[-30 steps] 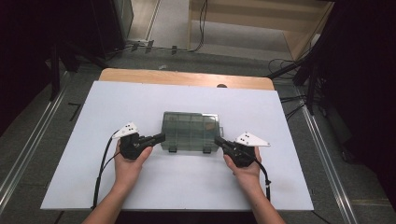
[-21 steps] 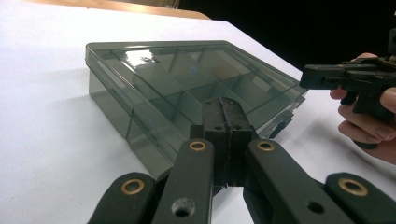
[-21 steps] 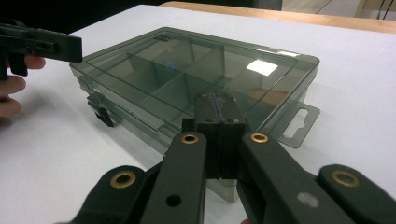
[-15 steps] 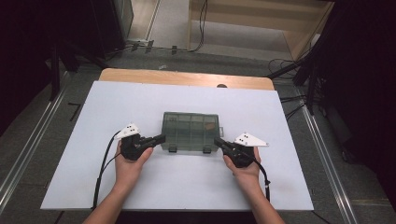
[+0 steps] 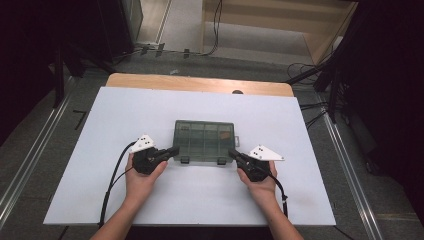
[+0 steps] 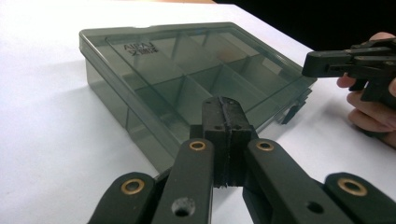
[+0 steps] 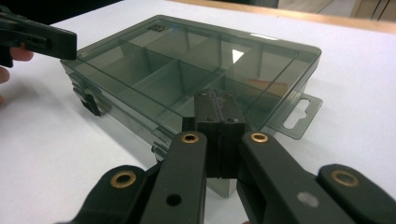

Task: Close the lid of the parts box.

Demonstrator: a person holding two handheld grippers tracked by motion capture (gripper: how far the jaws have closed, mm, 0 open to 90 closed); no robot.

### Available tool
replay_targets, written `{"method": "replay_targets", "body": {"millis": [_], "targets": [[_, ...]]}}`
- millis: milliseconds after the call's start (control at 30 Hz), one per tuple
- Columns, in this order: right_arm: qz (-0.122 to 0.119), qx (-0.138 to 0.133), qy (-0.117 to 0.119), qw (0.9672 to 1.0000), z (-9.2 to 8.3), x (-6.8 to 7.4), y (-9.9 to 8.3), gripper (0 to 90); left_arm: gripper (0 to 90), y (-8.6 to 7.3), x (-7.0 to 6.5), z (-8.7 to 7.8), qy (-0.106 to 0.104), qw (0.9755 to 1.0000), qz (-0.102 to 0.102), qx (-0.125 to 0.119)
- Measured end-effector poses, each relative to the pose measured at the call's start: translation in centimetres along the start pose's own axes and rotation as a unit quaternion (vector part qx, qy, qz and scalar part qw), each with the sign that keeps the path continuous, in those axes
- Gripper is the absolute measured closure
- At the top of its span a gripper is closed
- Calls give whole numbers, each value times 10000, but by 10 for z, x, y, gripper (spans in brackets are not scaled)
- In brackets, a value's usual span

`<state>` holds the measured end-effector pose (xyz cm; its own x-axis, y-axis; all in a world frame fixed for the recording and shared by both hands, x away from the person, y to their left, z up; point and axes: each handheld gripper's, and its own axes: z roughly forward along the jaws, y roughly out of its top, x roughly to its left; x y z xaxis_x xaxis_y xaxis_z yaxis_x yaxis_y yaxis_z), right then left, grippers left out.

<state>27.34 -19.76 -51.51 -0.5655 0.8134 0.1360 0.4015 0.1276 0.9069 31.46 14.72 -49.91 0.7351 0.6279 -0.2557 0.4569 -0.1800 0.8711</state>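
Smoked plastic compartment box [image 5: 204, 141]: lid closed, mid-table, long axis parallel to the near edge. Left gripper [image 5: 172, 150] at its near-left corner, right gripper [image 5: 232, 153] at its near-right; both pressed together, empty, equally near.

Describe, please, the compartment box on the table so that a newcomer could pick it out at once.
On the white table, look near the middle, between the person's two hands. There lies the box: flat, smoky-grey and see-through, its lid shut over divided compartments, with a hang tab on one end.
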Motion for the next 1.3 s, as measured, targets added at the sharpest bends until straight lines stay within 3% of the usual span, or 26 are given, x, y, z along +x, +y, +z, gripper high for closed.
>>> {"method": "replay_targets", "body": {"millis": [133, 233, 333, 367, 467, 533, 567, 667, 1033, 1300], "targets": [[98, 29, 42, 9999, 0, -2, 1, 875, 900, 1, 0, 0, 18, 10000, 5, -2], [114, 3, 190, 9998, -2, -3, 2, 692, 892, 0, 0, -1, -24, 10000, 42, -34], [176, -93, 248, 9995, -6, -5, 5, 497, 647, 2, -2, -5, -32, 9997, 151, -186], [179, -128, 292, 9993, -7, -6, 6, 362, 542, 2, -3, -5, -34, 9996, 171, -219], [207, -180, 261, 9993, -11, -7, 8, 115, 340, 5, -3, -10, -57, 9992, 169, -355], [224, -243, 277, 9991, -14, -7, 9, 0, 199, 5, -2, -13, -210, 9989, 164, -376], [221, -253, 296, 9990, -15, -8, 9, 0, 107, 6, -2, -15, -209, 9988, 200, -405], [225, -311, 276, 9989, -20, -9, 9, 0, 0, 6, -3, -19, -269, 9981, 275, -476], [96, -334, 137, 9993, -35, -13, 3, 0, 0, 5, -3, -31, -282, 9973, 416, -530], [170, -331, 1, 9993, -48, -23, -3, 0, 0, -2, 2, -43, -170, 9977, 365, -549]]}}
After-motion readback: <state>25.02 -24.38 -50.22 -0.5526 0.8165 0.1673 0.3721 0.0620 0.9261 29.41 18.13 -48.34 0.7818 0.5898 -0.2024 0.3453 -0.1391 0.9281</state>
